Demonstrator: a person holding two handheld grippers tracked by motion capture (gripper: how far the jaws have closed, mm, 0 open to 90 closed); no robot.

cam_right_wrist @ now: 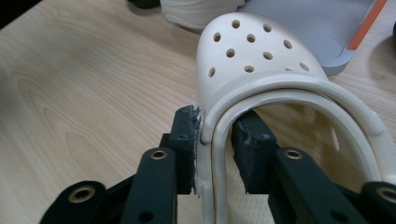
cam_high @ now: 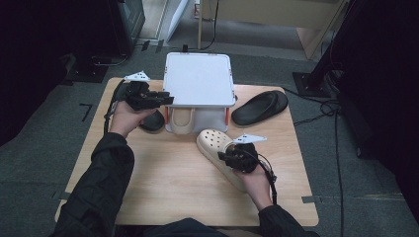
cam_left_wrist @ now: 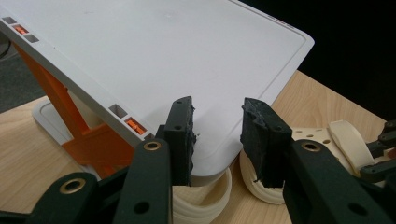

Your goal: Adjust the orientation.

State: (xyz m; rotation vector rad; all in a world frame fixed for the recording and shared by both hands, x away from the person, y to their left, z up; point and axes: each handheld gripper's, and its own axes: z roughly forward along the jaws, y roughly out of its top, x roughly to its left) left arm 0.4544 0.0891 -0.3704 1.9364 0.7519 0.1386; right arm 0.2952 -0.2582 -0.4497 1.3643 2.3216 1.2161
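Note:
A cream clog [cam_high: 213,141] lies on the wooden table [cam_high: 163,182] in front of a white shoe rack [cam_high: 199,79]. My right gripper [cam_high: 223,157] is shut on its side rim and strap. In the right gripper view the gripper [cam_right_wrist: 212,144] pinches the clog's [cam_right_wrist: 252,51] rim between its jaws. My left gripper [cam_high: 168,98] hovers at the rack's front left edge, open. In the left gripper view this gripper [cam_left_wrist: 217,135] has the rack's top shelf [cam_left_wrist: 187,51] corner just beyond its jaws. A second cream clog [cam_left_wrist: 205,198] sits under the shelf.
One black clog [cam_high: 260,107] lies right of the rack, and another black clog [cam_high: 153,121] sits by its left front corner. Orange supports [cam_left_wrist: 88,140] carry the shelf over the rack's base [cam_right_wrist: 322,28]. The table's near half [cam_high: 173,192] is bare wood.

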